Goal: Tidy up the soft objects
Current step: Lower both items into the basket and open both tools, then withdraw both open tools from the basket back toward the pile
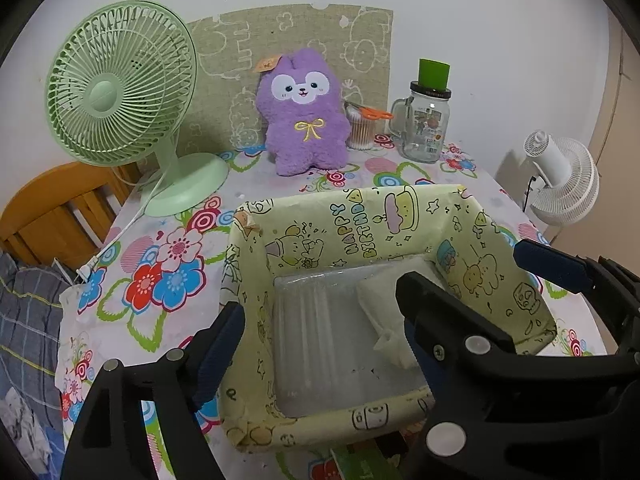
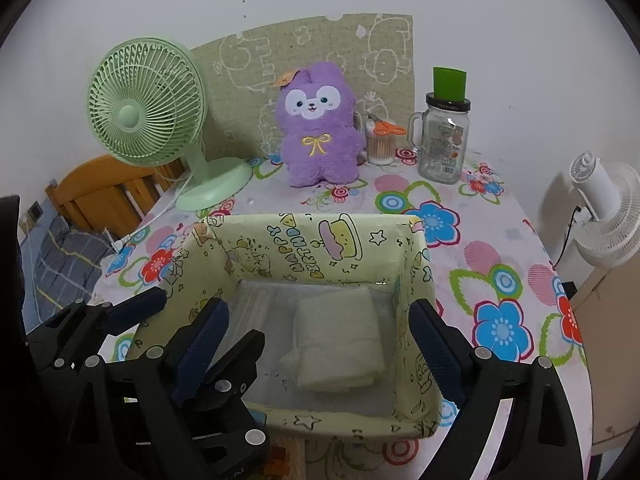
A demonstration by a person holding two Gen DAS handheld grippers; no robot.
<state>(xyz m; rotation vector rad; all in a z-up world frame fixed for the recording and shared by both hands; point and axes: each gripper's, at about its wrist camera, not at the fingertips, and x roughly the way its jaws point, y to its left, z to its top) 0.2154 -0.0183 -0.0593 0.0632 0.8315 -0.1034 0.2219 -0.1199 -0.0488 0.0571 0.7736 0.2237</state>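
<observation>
Left gripper hiding folded cloth, box

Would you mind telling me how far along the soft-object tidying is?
Done: a folded white cloth lies inside the yellow box. In hand: nothing; the left gripper and right gripper are both open over the box. Left: the purple plush still sits by the wall.

Folded white cloth flat inside yellow cartoon-print box; purple plush upright behind.
</observation>
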